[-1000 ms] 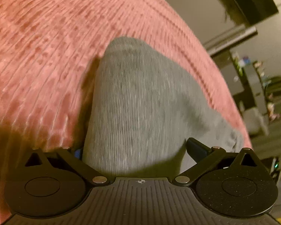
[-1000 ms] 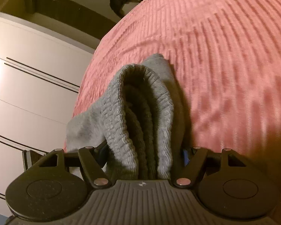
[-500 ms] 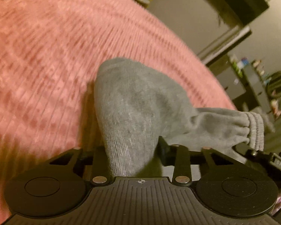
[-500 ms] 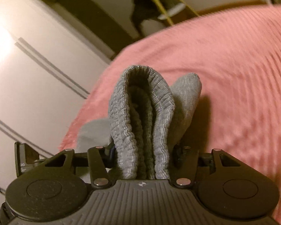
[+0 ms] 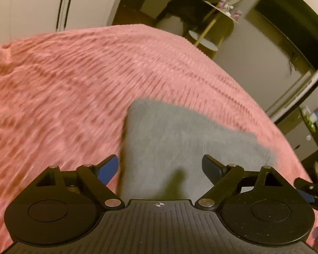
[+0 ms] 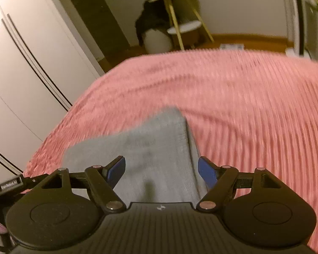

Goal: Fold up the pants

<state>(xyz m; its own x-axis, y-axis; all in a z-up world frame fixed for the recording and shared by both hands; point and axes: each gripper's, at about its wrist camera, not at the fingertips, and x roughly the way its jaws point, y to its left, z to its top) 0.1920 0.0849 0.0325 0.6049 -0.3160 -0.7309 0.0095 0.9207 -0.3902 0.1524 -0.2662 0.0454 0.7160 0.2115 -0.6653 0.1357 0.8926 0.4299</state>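
The grey pants (image 5: 180, 139) lie folded flat on the pink ribbed bedspread (image 5: 74, 89). My left gripper (image 5: 160, 166) is open and empty, its blue-padded fingers spread just above the near edge of the fold. In the right wrist view the same folded pants (image 6: 154, 148) lie on the bedspread (image 6: 243, 105). My right gripper (image 6: 161, 169) is open and empty, its jaws wide apart over the fabric's near edge. Part of the right gripper (image 5: 311, 190) shows at the left view's right edge.
A white wardrobe (image 6: 31, 63) stands beside the bed on the left. Beyond the bed's far edge stand a small wooden side table (image 6: 180, 25) and a dark garment over a white bin (image 6: 156, 36). Shelves with small items (image 5: 311, 118) stand at the right.
Both grippers held bunched pants fabric, shut on it half a second ago. Both have now opened and let go, the pants lie flat, and both views have tilted up toward the room.
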